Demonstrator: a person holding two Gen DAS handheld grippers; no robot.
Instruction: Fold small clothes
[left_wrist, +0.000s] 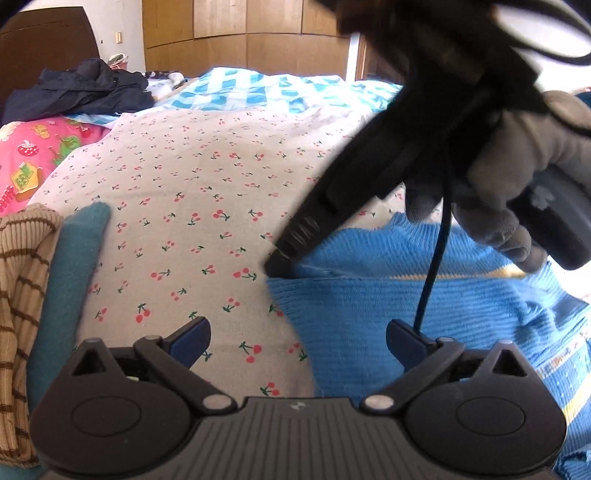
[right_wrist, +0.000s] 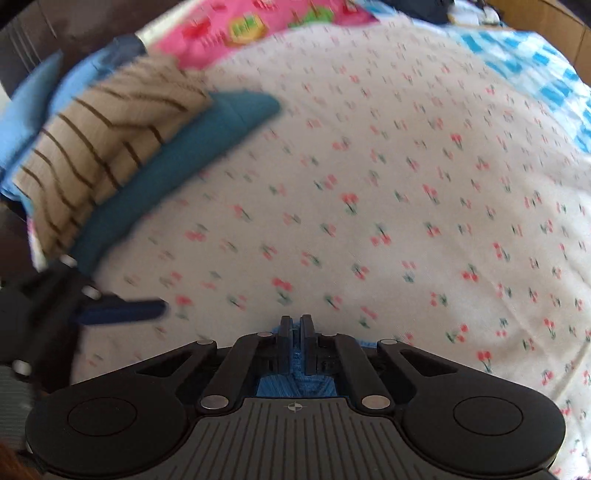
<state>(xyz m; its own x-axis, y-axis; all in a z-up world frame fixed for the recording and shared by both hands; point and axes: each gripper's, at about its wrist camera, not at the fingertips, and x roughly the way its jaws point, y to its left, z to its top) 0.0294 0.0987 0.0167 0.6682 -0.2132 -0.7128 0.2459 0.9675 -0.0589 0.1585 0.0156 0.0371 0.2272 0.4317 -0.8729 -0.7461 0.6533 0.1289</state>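
Note:
A blue knit sweater (left_wrist: 406, 314) with a yellow stripe lies on the cherry-print bedsheet (left_wrist: 192, 177) at the right of the left wrist view. My right gripper (left_wrist: 282, 258), held by a grey-gloved hand (left_wrist: 517, 166), comes down from the upper right and pinches the sweater's left edge. In the right wrist view that gripper (right_wrist: 295, 325) is shut, with blue knit (right_wrist: 295, 386) bunched between and behind its pads. My left gripper (left_wrist: 298, 341) hovers open low over the sheet, its right finger above the sweater, holding nothing. One of its blue fingers (right_wrist: 122, 312) shows at the left of the right wrist view.
A folded stack sits at the left: a beige brown-striped top (right_wrist: 103, 147) on a teal garment (right_wrist: 177, 158). Farther back lie a pink printed cover (left_wrist: 40, 155), a dark jacket (left_wrist: 81, 92) and a blue checked quilt (left_wrist: 258, 92). Wooden wardrobes (left_wrist: 240, 33) stand behind.

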